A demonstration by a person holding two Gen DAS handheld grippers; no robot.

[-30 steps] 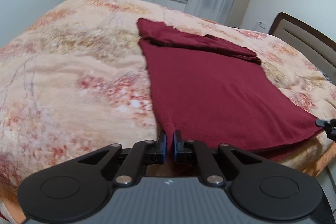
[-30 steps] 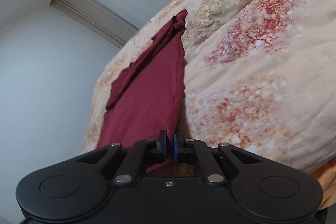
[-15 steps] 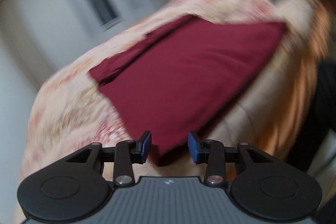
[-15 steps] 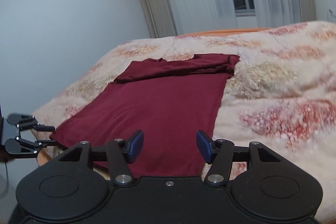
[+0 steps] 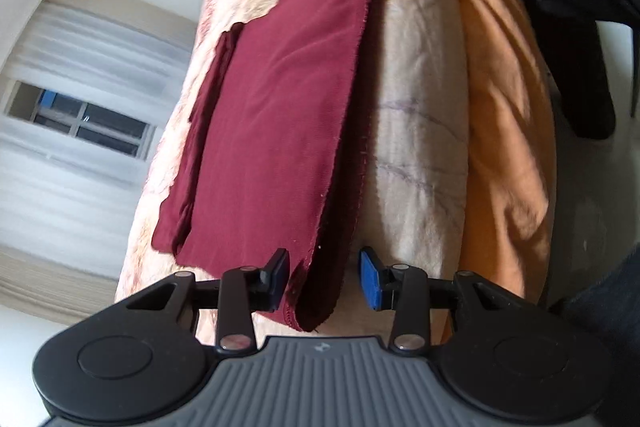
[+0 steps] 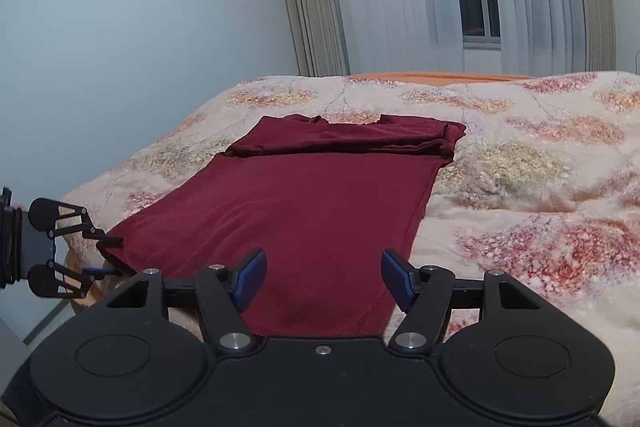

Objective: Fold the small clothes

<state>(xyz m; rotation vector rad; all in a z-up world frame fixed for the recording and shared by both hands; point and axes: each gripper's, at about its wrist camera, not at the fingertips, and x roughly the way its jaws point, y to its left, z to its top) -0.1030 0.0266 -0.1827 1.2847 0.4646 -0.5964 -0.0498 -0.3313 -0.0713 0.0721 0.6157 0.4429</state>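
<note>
Maroon shirt (image 6: 316, 215) lying flat on floral bed (image 6: 520, 187), left tongs (image 5: 324, 277) gaping around its near-left hem corner, not pinching, right tongs (image 6: 323, 281) opening wide over near hem.

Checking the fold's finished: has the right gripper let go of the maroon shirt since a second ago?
Yes. The right gripper released the maroon shirt; its fingers are opening, raised above the hem, which lies on the blanket.

Through the left wrist camera I see my left gripper (image 5: 323, 277) rolled on its side, jaws apart, with the near corner of the dark red garment (image 5: 276, 123) hanging loosely between the pads, which do not press on it. The garment lies flat along the floral blanket's (image 5: 420, 131) edge, its sleeves folded across the far end. An orange sheet (image 5: 508, 115) drapes below the blanket.
</note>
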